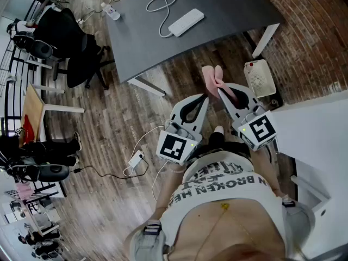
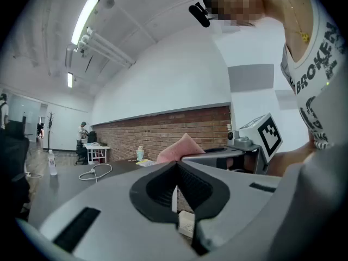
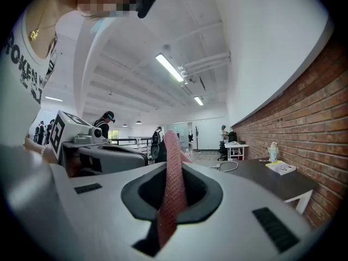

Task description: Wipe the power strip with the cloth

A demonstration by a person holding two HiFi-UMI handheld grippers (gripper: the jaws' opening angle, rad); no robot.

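Wiping is not yet begun: the right tongs (image 1: 221, 91) pinch the pink cloth (image 1: 212, 76), the left tongs (image 1: 203, 98) are pressed together on nothing, and the white power strip (image 1: 186, 22) lies on the grey desk (image 1: 228, 12) well ahead of both, untouched.

The room was bright and evenly lit by long ceiling tube lights (image 2: 84, 20), which glared white. Shadows on the wooden floor (image 1: 125, 118) were soft and faint. All three views bowed strongly toward their edges; both gripper views had black corners and slightly blurred foregrounds.
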